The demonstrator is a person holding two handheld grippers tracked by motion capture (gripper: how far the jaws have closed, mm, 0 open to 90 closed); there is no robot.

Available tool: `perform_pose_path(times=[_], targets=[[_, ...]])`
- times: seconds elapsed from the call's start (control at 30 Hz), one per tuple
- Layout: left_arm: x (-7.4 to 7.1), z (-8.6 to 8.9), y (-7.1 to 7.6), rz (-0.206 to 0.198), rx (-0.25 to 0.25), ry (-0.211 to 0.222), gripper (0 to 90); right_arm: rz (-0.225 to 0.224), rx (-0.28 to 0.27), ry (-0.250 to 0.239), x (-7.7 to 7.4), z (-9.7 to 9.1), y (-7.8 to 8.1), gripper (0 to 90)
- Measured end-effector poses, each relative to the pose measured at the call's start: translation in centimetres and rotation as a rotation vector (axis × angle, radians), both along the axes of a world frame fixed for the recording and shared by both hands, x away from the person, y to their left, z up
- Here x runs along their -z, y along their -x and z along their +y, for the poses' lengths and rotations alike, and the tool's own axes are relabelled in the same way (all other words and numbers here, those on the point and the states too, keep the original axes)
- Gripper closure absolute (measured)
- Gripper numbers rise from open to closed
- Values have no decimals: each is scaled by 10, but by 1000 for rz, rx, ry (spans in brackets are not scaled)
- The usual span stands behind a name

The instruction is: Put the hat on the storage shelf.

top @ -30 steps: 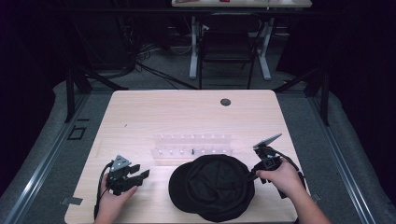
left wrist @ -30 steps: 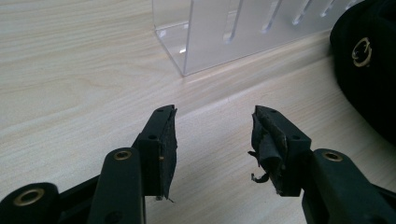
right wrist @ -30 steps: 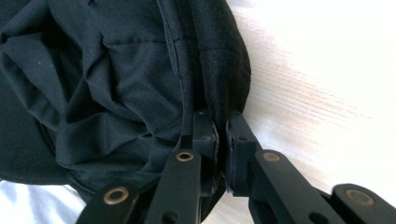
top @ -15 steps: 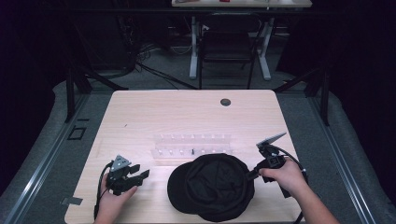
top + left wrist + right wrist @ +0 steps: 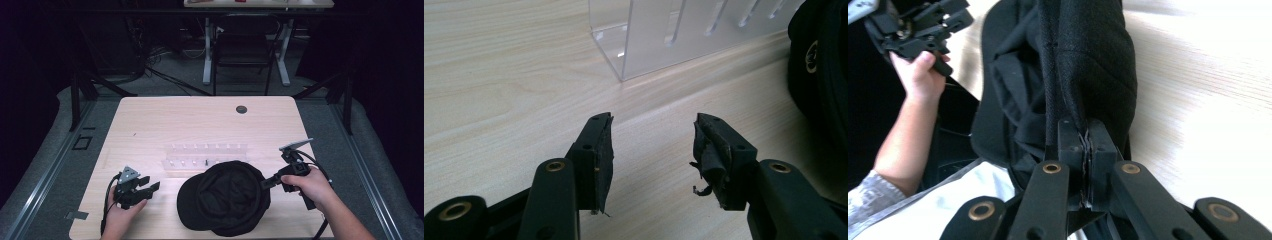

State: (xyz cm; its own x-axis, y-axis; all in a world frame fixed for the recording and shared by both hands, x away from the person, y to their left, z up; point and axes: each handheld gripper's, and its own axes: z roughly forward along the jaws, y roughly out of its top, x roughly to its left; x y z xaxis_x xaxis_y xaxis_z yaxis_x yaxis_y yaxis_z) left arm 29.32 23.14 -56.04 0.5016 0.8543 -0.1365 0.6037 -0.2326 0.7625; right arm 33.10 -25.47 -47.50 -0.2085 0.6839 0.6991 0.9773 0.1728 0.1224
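A black cap (image 5: 225, 197) lies with its opening up on the light wooden table (image 5: 200, 120), near the front edge. My right gripper (image 5: 265, 182) comes in from the cap's right and is shut on its rim; in the right gripper view the pads (image 5: 1087, 135) pinch the fabric edge of the cap (image 5: 1088, 60), which is raised a little off the table. My left gripper (image 5: 150, 184) rests at the front left, apart from the cap, open with nothing between its jaws (image 5: 651, 145). The cap's side (image 5: 819, 75) shows at the right in the left gripper view.
A clear acrylic rack (image 5: 205, 155) with slots stands just behind the cap, with a small dark piece (image 5: 206, 161) in it; it also shows ahead of the left jaws (image 5: 674, 35). A round dark grommet (image 5: 241, 109) sits at the table's back. A chair stands beyond the table.
My right hand has risen slightly with the cap's rim in its jaws, and the cap has shifted a little to the left. The left gripper has stayed put.
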Motion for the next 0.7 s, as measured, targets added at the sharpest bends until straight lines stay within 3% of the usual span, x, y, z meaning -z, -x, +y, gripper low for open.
perform_pose_path(times=[0.37, 0.7], targets=[[1, 0, 0, -1, -4, 4, 500, 17, 3, -133, -13, 1, 0, 886], [1, 0, 0, -2, -4, 1, 500, 0, -1, -188, -32, 5, 1, 886]])
